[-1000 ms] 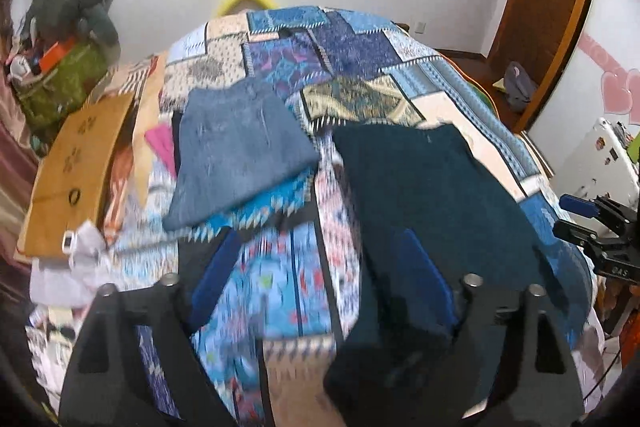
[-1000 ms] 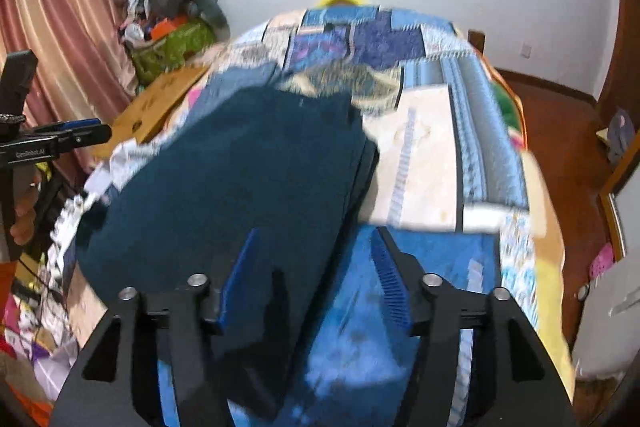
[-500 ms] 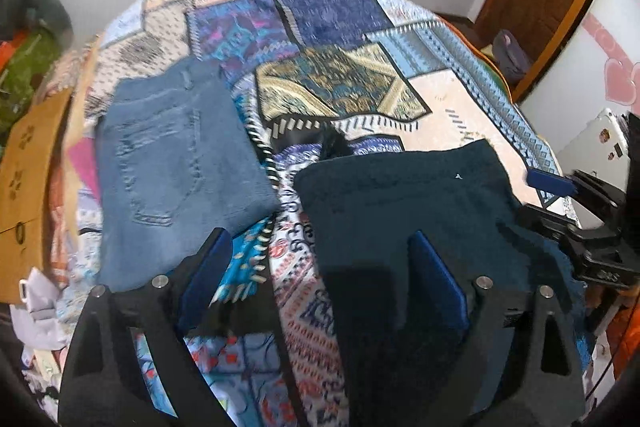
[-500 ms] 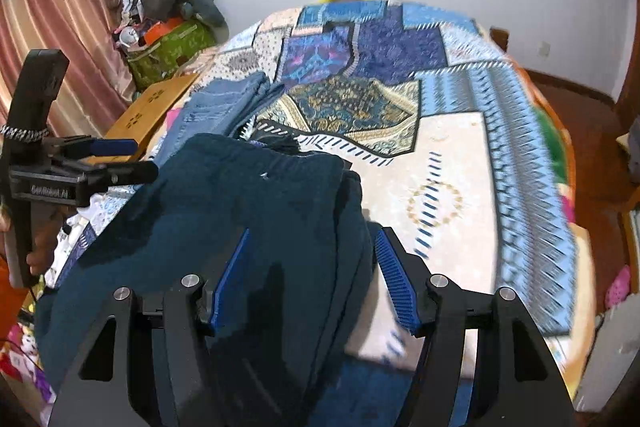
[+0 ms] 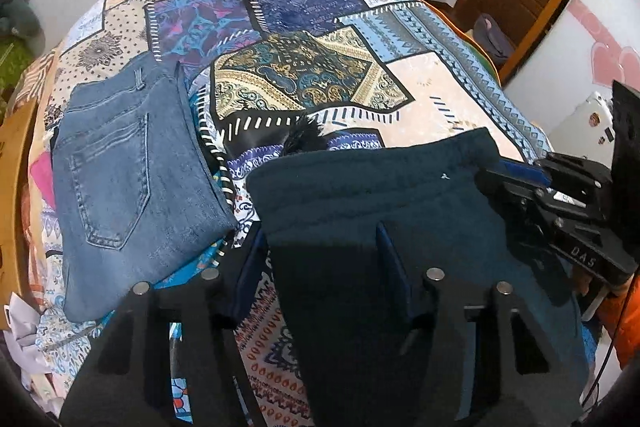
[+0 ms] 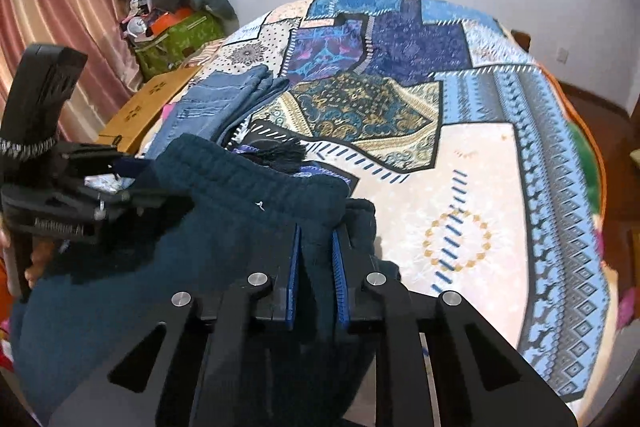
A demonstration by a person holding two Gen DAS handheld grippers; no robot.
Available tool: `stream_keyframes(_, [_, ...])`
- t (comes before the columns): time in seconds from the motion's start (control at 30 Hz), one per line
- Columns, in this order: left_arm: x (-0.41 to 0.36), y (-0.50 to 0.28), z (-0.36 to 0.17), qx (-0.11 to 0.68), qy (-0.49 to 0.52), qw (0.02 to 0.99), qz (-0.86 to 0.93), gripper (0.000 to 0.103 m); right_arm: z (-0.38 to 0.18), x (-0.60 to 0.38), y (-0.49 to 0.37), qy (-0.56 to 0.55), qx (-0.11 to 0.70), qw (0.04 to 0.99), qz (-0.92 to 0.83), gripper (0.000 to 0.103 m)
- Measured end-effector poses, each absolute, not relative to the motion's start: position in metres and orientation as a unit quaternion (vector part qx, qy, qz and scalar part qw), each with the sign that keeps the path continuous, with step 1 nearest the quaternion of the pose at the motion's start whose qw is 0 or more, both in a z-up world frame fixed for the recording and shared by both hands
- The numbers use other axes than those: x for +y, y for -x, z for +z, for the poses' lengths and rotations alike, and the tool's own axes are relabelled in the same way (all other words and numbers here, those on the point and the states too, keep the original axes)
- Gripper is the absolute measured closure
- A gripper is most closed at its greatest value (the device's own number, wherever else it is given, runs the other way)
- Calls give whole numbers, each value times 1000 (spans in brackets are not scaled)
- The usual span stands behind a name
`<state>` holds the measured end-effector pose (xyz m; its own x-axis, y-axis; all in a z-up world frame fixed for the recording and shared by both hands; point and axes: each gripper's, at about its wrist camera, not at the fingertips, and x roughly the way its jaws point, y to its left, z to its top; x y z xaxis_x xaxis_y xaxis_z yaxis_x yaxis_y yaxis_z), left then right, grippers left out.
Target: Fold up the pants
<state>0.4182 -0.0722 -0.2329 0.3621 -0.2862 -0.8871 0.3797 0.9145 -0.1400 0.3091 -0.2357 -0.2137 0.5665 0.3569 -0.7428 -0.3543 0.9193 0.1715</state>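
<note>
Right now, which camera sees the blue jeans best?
The left wrist view: the folded blue jeans lie flat and whole there, back pocket showing. The right wrist view catches them only edge-on and small, beyond the dark teal pants.

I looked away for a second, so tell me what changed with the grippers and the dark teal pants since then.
Both grippers dropped closer to the dark teal pants. The right gripper, open a second ago, is closing on their edge near the waistband. The left gripper is closing around the opposite edge, pads not yet pressing. The folded jeans stayed put.
</note>
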Motion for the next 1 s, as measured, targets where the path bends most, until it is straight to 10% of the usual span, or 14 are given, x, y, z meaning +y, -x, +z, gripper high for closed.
stream_keyframes(0.5, [-71, -393, -206, 482, -102, 855, -161, 43, -199, -234, -289, 32, 427, 888, 166, 89])
stream_keyframes(0.83, [-50, -340, -171, 449, -105, 871, -170, 11, -163, -238, -230, 7, 392, 903, 174, 21])
stream_keyframes(1.0, [-39, -339, -190, 519, -57, 829, -199, 11, -179, -244, -218, -27, 430, 885, 176, 18])
